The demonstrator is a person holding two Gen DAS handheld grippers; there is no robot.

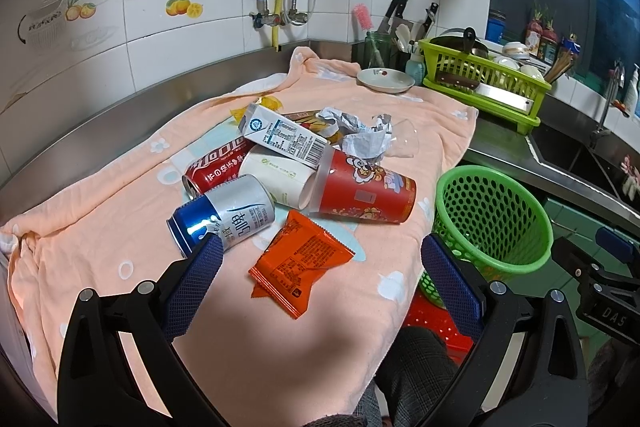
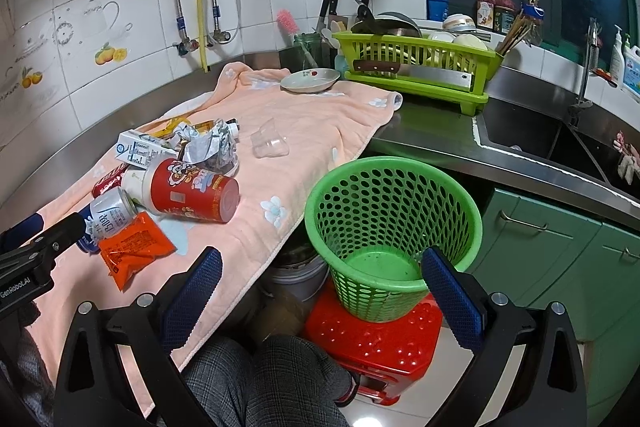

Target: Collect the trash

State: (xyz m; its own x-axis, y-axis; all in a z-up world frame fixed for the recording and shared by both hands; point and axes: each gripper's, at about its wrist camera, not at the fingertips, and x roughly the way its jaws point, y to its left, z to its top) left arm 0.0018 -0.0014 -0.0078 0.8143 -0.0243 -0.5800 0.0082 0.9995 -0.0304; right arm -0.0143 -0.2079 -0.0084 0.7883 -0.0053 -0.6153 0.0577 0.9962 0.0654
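Observation:
Trash lies in a pile on the peach towel (image 1: 120,227): a silver-blue can (image 1: 224,215), a red cola can (image 1: 218,163), a white paper cup (image 1: 276,179), a red cartoon cup (image 1: 364,191), a milk carton (image 1: 284,135), crumpled foil (image 1: 360,135), a clear plastic cup (image 1: 404,139) and an orange snack packet (image 1: 300,263). My left gripper (image 1: 320,263) is open just above the packet, its left finger near the silver can. My right gripper (image 2: 320,271) is open and empty, beside the green mesh basket (image 2: 392,227), which holds no trash.
The basket stands on a red stool (image 2: 372,343) below the counter edge. A small plate (image 1: 386,79), a green dish rack (image 1: 484,83) with a cleaver, knives and a sink (image 2: 540,143) lie beyond. A white bucket (image 2: 296,271) sits under the counter.

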